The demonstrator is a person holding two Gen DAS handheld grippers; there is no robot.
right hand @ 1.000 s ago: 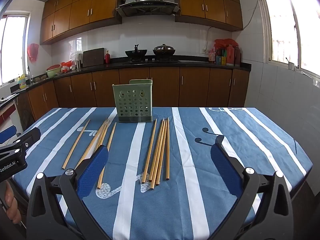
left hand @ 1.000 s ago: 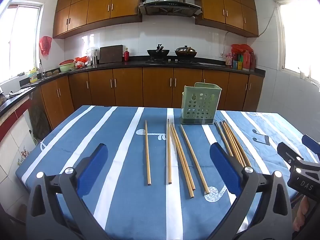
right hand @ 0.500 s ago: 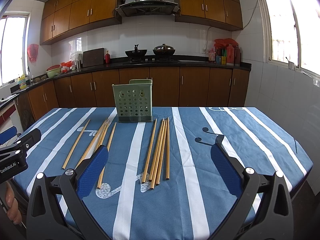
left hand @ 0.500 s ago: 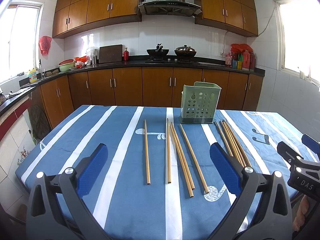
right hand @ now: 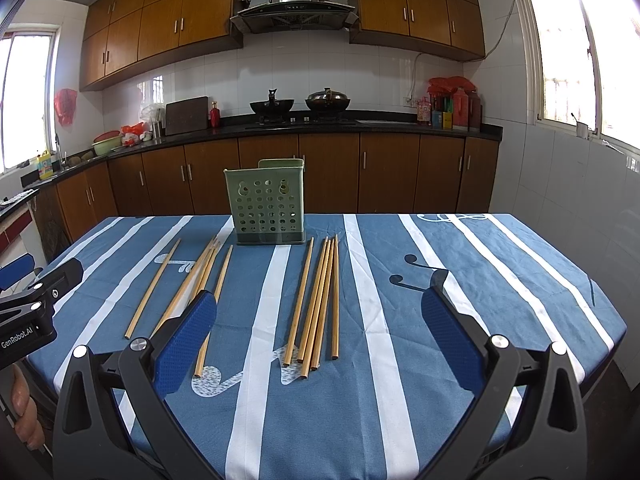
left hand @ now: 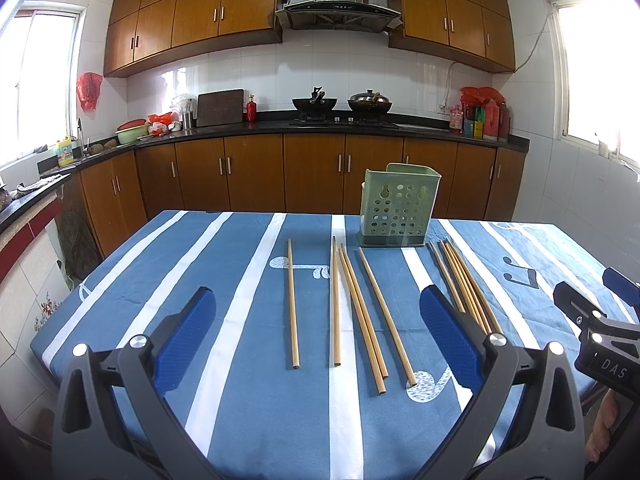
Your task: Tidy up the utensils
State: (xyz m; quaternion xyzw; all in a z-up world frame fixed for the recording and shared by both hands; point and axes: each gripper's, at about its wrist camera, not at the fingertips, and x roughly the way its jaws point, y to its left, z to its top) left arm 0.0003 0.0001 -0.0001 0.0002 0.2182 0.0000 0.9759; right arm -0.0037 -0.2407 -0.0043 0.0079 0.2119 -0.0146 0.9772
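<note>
Chopsticks are lying flat on the blue-and-white striped tablecloth [right hand: 500,280], sorted loosely into two groups, all pointing roughly toward the far edge. Left group [left hand: 352,308]: one stick lying alone at the outer left, then three closer together, then one more angled off to the right; gaps between most of them. Right group [right hand: 318,304]: about five sticks, packed near each other, some touching along their length, near ends fanning slightly.

Green perforated holder [right hand: 267,204] is standing upright at the far side of the cloth, between the two groups and just beyond their far tips. Nothing is showing above its rim; inside not visible.

Left gripper [left hand: 316,340] is hovering above the near table edge, blue pads [left hand: 184,340] spread wide, gripping nothing; the left group is lying between and beyond them. Right gripper [right hand: 320,340] is hovering likewise, blue pads [right hand: 448,340] spread wide and empty, the right group sitting between and ahead of them. Each gripper is showing at the edge of the other's view.

Behind the table: brown wooden cabinets [left hand: 316,172] are running under a dark countertop [left hand: 360,124], two woks [right hand: 300,104] are sitting on the stove, a steel range hood [left hand: 338,4] is hanging above, bright windows [right hand: 564,52] are glaring on both sides.
</note>
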